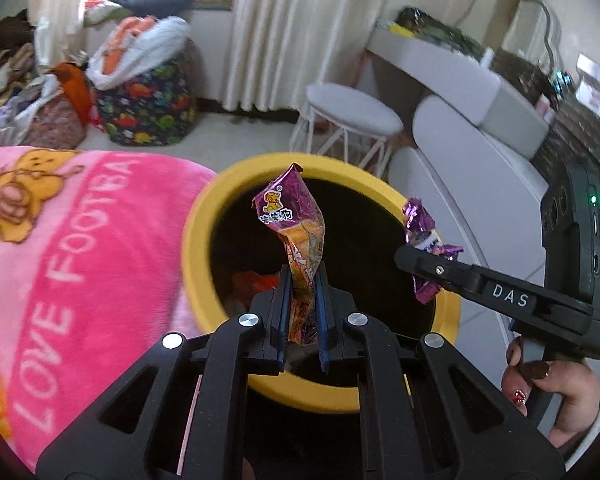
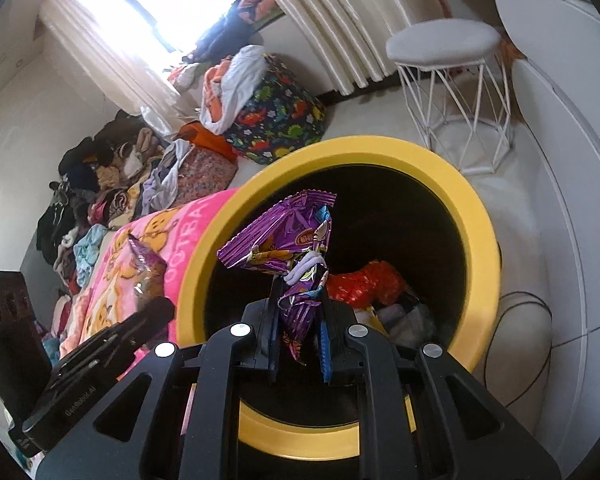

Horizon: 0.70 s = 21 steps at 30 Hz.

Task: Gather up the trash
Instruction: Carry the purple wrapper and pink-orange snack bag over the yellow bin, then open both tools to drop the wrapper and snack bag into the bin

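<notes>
My left gripper is shut on a purple and orange snack wrapper with a cartoon dog, held upright over the mouth of a yellow-rimmed trash bin. My right gripper is shut on a crumpled purple foil wrapper over the same bin. The right gripper also shows in the left wrist view, its purple wrapper at the bin's right rim. The left gripper shows in the right wrist view with its wrapper. Red and other trash lies inside the bin.
A pink blanket lies left of the bin. A white wire stool and a white desk stand behind and right. Bags and piles of clothes sit by the curtain. A black cable runs on the floor.
</notes>
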Motion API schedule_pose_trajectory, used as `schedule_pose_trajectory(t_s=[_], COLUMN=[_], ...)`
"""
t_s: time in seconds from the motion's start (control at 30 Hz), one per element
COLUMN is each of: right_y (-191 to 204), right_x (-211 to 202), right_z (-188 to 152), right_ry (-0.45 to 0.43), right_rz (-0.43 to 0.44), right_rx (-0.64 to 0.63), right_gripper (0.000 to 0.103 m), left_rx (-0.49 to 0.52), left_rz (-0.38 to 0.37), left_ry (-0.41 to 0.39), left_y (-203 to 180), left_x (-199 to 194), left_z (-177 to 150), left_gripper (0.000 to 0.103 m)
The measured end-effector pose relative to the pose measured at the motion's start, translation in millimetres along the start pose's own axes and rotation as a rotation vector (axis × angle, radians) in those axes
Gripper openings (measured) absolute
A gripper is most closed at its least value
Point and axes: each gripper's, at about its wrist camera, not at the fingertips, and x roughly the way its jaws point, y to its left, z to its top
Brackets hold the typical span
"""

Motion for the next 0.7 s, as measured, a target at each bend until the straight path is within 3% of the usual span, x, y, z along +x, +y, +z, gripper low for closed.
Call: schedule_pose_trajectory(t_s=[0.2,0.27,0.33,0.43,0.53,0.6,0.67,0.7], right_y=[-11.1,-15.0,-17.0,-17.7,-17.2,-14.8,-12.8,-11.0], right_x=[2.0,3.4,3.6,1.6,-3.7,-7.6,-14.6,-18.8], right_z=[0.3,1.2,0.7,1.7,2.9,3.7,4.4,4.5], right_ry=[0.001,0.007,0.006,-0.003,-0.022,-0.037,-0.070,-0.089], right_rz=[-0.014,-0.017,-0.021,-0.031,-0.038,-0.054,-0.077,-0.090], right_rx=[0.040,0.052,0.065,0.071,0.065,0.054,0.046,0.042], right_gripper=[0.019,0.025,0.040,0.049,0.055,0.065,0.073,0.078], left_rx=[0.015,0.021,0.023,0.014,0.004,0.002,-0.007,-0.010], left_rz=[-0.018,-0.016,-0.013,-0.006,0.004,0.016,0.018,0.021], left_ry=[0.072,0.086,0.095,0.099,0.091,0.078,0.062,0.057], left_y=[-1.9,-2.7,-2.5,-1.4,0.0,0.1,0.2,0.3], left_x=[28.3,35.3,39.7,42.6,39.8,35.7,29.0,27.1], left_z=[4.6,5.1,6.4,8.5,9.4,10.0,10.0,10.7], left_gripper=[0.008,0.008,0.010,0.016,0.034,0.055,0.060,0.069])
